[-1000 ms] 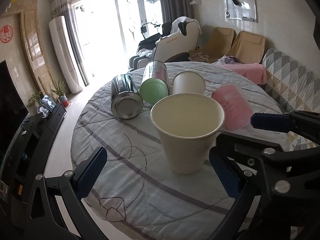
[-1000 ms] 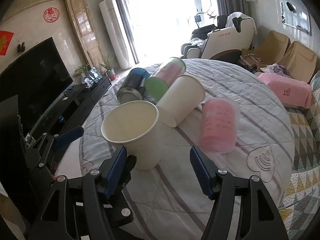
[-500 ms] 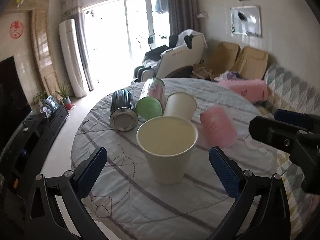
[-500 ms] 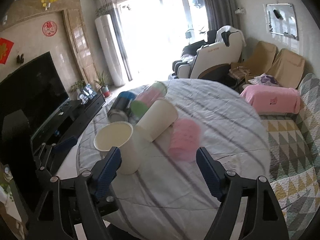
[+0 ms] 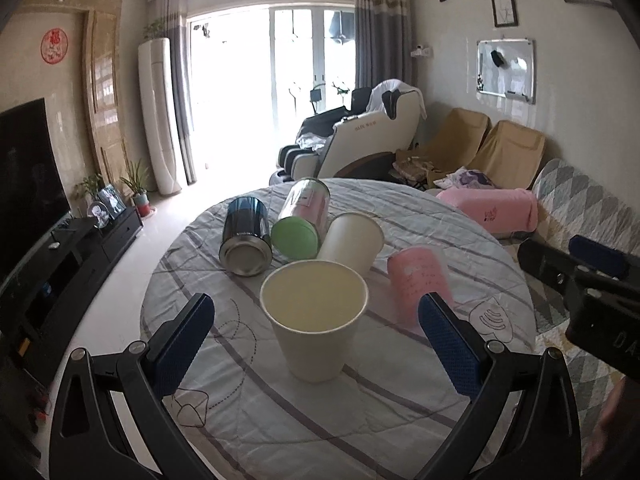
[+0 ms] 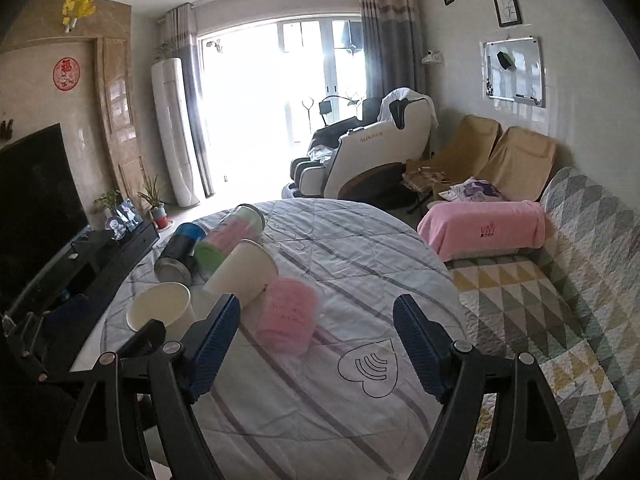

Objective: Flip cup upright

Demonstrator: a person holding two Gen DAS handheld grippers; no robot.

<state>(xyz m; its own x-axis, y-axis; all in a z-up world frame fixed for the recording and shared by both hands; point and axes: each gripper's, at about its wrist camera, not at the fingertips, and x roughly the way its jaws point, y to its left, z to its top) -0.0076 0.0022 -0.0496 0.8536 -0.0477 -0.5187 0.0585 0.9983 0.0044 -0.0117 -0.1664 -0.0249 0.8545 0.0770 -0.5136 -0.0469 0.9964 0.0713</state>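
Observation:
A cream paper cup (image 5: 314, 318) stands upright on the round table (image 5: 360, 420), between and a little beyond the open fingers of my left gripper (image 5: 316, 344), untouched. It also shows in the right wrist view (image 6: 160, 312). Behind it, on their sides, lie a second paper cup (image 5: 352, 242), a pink plastic cup (image 5: 418, 278), a green-lidded tumbler (image 5: 302, 226) and a dark steel cup (image 5: 244, 236). My right gripper (image 6: 316, 344) is open and empty, held back above the table with the pink cup (image 6: 288, 316) ahead between its fingers.
The table has a grey striped cloth (image 6: 360, 264). A sofa with a patterned quilt (image 6: 560, 288) and a pink blanket (image 6: 484, 228) stands to the right. A TV cabinet (image 5: 60, 264) stands to the left. The right gripper's body shows at the right of the left wrist view (image 5: 580, 284).
Both grippers have drawn back and up from the upright paper cup, so the cups look smaller. The cup stays standing where it was.

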